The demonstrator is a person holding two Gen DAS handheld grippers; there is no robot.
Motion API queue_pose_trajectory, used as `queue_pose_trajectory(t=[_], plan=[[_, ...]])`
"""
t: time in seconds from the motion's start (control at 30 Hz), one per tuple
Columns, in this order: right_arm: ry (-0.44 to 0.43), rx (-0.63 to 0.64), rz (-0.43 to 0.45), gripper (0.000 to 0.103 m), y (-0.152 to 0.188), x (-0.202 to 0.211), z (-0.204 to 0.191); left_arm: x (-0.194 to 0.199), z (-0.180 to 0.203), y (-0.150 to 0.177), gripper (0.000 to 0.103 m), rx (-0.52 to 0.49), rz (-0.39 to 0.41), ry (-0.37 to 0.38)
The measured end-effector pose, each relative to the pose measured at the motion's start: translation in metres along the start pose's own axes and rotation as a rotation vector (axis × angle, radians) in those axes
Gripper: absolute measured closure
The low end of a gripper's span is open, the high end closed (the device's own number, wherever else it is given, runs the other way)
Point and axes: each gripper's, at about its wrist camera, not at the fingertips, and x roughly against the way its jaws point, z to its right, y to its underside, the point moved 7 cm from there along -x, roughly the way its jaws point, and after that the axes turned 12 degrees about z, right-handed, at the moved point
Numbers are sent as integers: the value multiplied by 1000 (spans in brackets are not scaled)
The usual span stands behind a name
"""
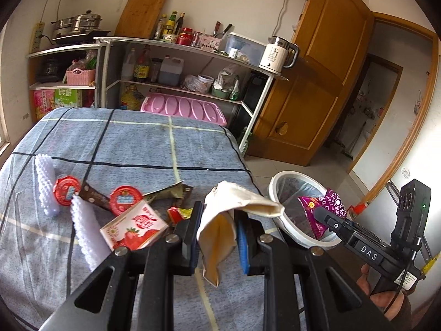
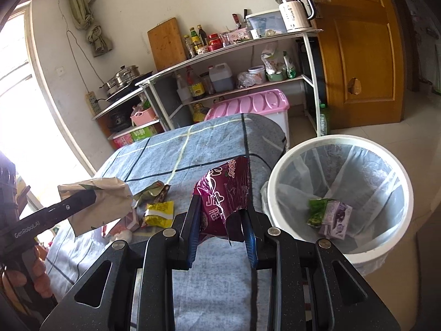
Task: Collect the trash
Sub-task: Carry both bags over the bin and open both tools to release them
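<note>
So, both views cover the same checked blue-grey cloth on the worktop [image 1: 132,143], but each shows stuff the other misses. The left wrist camera has the left tongs [image 1: 219,237] pinching a crumpled cream paper wrapper [image 1: 220,220], soft and folded over, yellowish inside, with its loose end hanging below the blue pads. Only that view shows the leftovers on the cloth: two round red foil lids [image 1: 66,194], a strawberry drink carton [image 1: 135,227] that's boxy and glossy, and some white knobbly foam sleeves [image 1: 45,183]. A little yellow-and-red sachet [image 1: 180,213] sits just past the carton.

The right wrist camera is the only one looking down into the white round bin [image 2: 340,142], lined with a thin see-through bag, where a green wrapper [image 2: 317,211] and a small pale purple carton [image 2: 336,216] lie at the bottom. The right tongs [image 2: 222,229] are clamped on a shiny purple foil snack bag [image 2: 224,198], crinkly with a torn edge, held above the cloth's edge just left of the bin. From the left camera that purple bag shows up in front of the bin rim instead.

A yellow sachet [image 2: 160,213] lies on the cloth near the paper wrapper.
</note>
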Motion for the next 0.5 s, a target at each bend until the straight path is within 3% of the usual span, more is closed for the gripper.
queue_pose_trajectory(t=[0.23,0.5], plan=[[77,-14,21,74,-12,11,40,-36,49,-2,79,-25,-48,110],[160,-63,18,74,-19,14,90,-77,100,8,79,-56,-111,183]])
